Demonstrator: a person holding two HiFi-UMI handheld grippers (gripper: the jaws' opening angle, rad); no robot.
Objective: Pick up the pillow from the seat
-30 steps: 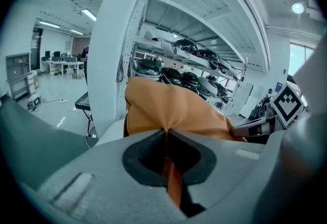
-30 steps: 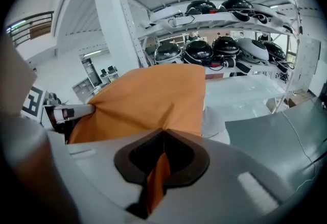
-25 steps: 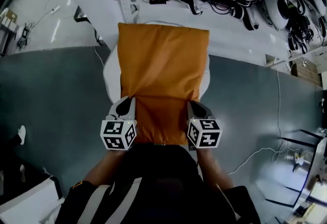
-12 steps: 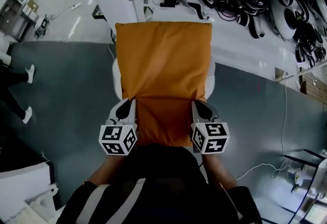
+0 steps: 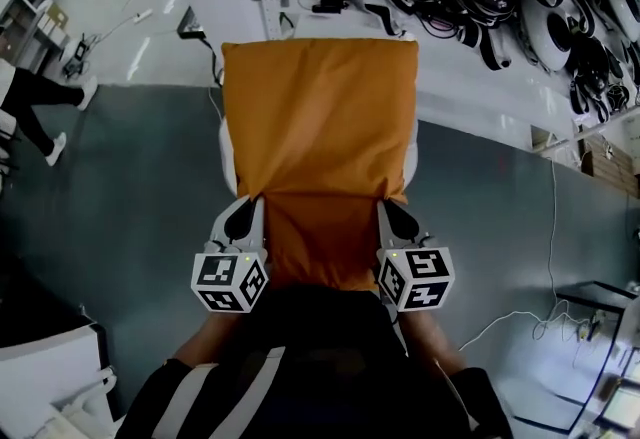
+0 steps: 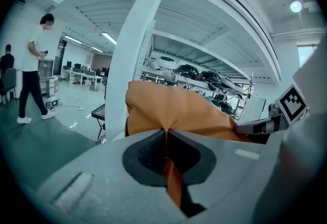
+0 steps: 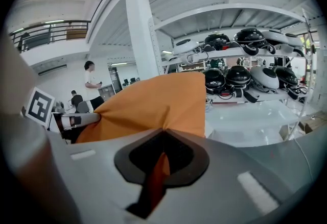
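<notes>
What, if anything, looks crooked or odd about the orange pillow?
Nothing stands out. The pillow looks square, its fabric pinched at both near sides by the left gripper and the right gripper, both shut on it. No tear shows.

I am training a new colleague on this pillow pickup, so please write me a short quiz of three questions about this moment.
1. True or false: the jaws of the left gripper and of the right gripper are shut on the orange pillow.
2. What shows partly under the pillow in the head view? A: a white seat. B: a wooden table. C: a blue crate.
3. Fill in: in the left gripper view, a person stands at the picture's ____ side.

Key: 1 true; 2 A; 3 left.
</notes>
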